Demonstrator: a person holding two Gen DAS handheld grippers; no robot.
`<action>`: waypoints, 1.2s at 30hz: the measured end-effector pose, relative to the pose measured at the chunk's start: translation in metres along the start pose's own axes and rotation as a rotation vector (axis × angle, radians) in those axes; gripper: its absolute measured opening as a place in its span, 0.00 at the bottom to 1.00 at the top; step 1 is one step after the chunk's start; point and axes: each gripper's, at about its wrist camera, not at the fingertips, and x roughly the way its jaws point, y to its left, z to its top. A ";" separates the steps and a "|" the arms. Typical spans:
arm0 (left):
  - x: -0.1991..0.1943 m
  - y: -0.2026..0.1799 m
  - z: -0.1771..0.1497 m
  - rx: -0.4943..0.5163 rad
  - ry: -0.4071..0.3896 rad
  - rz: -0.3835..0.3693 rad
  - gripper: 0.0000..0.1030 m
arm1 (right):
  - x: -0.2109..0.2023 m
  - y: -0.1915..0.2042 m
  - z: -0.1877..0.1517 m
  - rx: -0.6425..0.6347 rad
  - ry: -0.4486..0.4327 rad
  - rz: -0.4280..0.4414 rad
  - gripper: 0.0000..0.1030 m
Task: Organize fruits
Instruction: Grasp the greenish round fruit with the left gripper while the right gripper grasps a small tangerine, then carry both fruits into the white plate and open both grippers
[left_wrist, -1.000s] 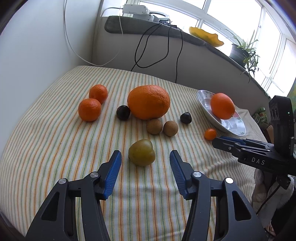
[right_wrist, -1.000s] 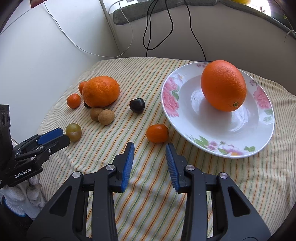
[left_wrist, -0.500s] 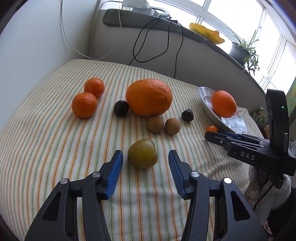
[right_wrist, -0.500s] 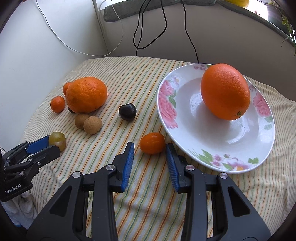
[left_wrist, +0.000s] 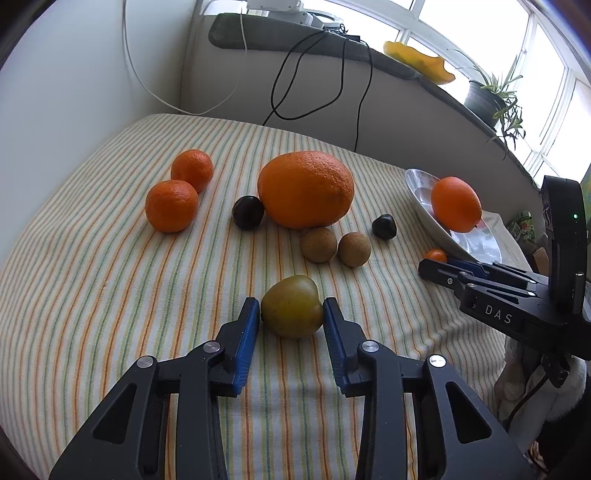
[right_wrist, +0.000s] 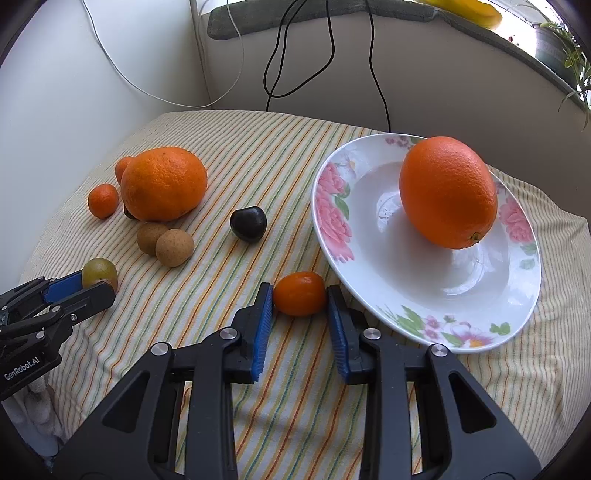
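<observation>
Daylight floods in from the windows (left_wrist: 546, 55) at the upper right of the left wrist view, where the panes are blown out to plain white. The light is bright but soft. The big orange (right_wrist: 447, 192) casts a faint grey shadow on the plate (right_wrist: 332, 206), whose glossy middle carries pale glare. Fruit on the striped cloth (left_wrist: 92, 295) throws only weak shadows toward the camera. Both pictures are sharp, without motion blur. The fisheye lens bends the walls and the cloth's edge, and the corners darken to black.
</observation>
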 end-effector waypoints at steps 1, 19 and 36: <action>0.000 0.000 0.000 0.000 0.000 -0.001 0.31 | 0.000 0.000 0.000 0.000 -0.001 0.004 0.29; -0.014 -0.008 0.004 0.004 -0.033 -0.015 0.29 | -0.038 -0.013 -0.010 0.021 -0.058 0.075 0.29; -0.013 -0.062 0.024 0.080 -0.059 -0.084 0.29 | -0.083 -0.058 -0.016 0.079 -0.137 0.084 0.29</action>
